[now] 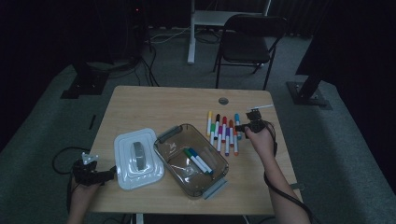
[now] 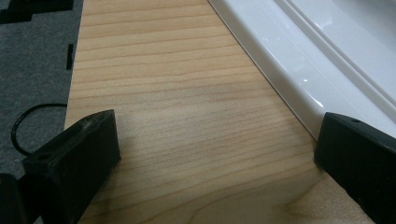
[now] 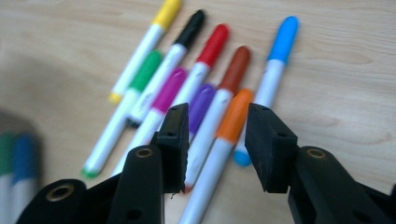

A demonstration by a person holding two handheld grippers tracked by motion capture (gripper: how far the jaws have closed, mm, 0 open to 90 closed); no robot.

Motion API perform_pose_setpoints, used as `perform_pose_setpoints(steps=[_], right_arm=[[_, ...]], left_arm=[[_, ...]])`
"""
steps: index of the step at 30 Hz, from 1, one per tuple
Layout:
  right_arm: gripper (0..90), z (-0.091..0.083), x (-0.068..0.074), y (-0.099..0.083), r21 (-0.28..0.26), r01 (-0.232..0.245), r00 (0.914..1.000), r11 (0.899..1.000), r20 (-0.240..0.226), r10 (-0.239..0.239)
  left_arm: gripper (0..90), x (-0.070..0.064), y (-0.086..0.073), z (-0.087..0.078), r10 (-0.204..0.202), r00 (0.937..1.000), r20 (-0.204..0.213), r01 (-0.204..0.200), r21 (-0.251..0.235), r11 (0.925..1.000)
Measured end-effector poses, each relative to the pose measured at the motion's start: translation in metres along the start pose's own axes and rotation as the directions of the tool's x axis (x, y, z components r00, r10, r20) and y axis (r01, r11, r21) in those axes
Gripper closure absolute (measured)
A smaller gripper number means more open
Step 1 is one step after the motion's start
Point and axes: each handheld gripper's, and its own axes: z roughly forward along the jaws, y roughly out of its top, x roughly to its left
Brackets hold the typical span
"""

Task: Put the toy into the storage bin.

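Right gripper [image 3: 214, 126] is hovering partly open, gripping nothing, with the orange marker [image 3: 219, 140] lying between its jaws among the row of markers [image 1: 223, 130]. Left gripper [image 2: 215, 154] is resting wide open, empty, the white lid [image 2: 299, 70] touching its right jaw.

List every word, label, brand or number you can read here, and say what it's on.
None can be read.
Markers: dark specks of print on some white barrels, too blurred to read.
Bin: a pale mark inside its near-left end, too small to read.
Lid: plain white, no text.
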Motion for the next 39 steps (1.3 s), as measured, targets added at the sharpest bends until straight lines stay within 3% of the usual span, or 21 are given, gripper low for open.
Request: perform_pose_setpoints(steps=[6,11,19,29,39], right_arm=[[60.7,0.021,-0.016,0.011,0.002,-0.062,0.9957,0.998,0.069,0.062],[62.3,0.038,-0.024,0.021,0.015,-0.083,0.9894,0.996,0.121,0.08],[63.9,0.061,-0.03,0.023,0.064,-0.111,0.9855,0.992,0.136,0.101],[66.5,0.06,-0.045,0.021,0.077,-0.137,0.9765,0.988,0.178,0.121],[70.0,0.062,-0.05,0.024,0.086,-0.145,0.9706,0.986,0.206,0.125]], left_arm=[[0.6,0.0,0.0,0.0,0.0,1.0,0.0,0.0,0.0,1.0],[0.6,0.0,0.0,0.0,0.0,1.0,0.0,0.0,0.0,1.0],[0.6,0.0,0.0,0.0,0.0,1.0,0.0,0.0,0.0,1.0],[0.6,0.0,0.0,0.0,-0.001,1.0,0.0,0.001,0.0,1.0],[0.6,0.0,0.0,0.0,0.0,1.0,0.0,0.0,0.0,1.0]])
